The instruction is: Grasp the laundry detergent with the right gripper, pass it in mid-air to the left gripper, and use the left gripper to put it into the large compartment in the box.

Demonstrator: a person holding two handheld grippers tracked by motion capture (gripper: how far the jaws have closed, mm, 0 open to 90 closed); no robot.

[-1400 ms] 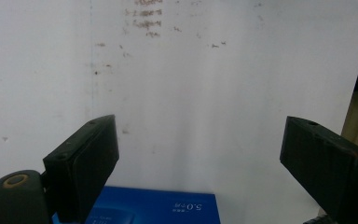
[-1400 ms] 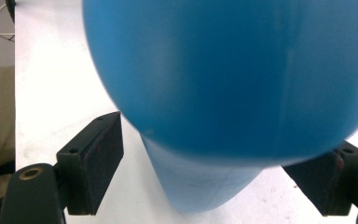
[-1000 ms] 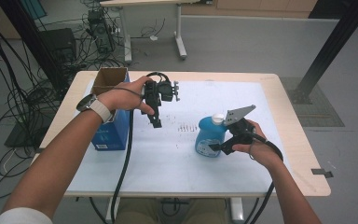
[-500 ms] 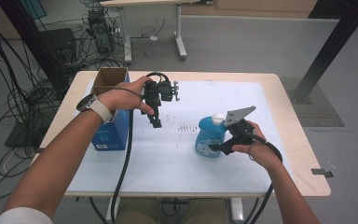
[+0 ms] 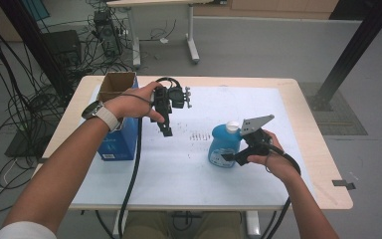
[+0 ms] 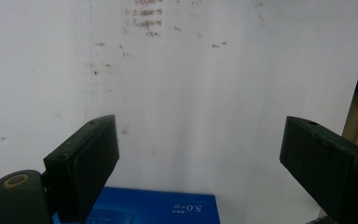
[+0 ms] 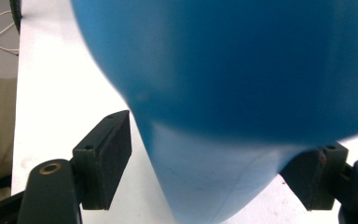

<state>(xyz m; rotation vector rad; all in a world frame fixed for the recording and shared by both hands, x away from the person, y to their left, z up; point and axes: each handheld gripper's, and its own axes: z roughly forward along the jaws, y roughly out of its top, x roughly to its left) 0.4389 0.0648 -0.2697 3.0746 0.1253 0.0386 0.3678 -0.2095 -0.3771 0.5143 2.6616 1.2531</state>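
Note:
A blue plastic bottle (image 5: 223,144) with a white cap (image 5: 233,126) stands on the white sheet, right of centre. My right gripper (image 5: 227,158) reaches it from the right, low on its body. Its jaws have just been closing with the bottle (image 7: 223,84) between them. In the right gripper view the left pad (image 7: 114,158) still stands a small gap off the bottle's wall, and the other pad (image 7: 314,179) is partly hidden behind it. My left gripper (image 5: 166,130) hangs above the sheet with its jaws pointing down, and it is open (image 6: 198,163) and empty.
A blue carton (image 5: 114,144) with an open cardboard top stands at the table's left side, beside my left forearm; its edge (image 6: 154,207) shows under the left jaws. The white sheet (image 5: 179,169) covers the wooden table (image 5: 323,164). Cables and another table's legs are on the floor behind.
Both hands have stayed where they were. The right gripper's jaws look slightly narrower around the bottle.

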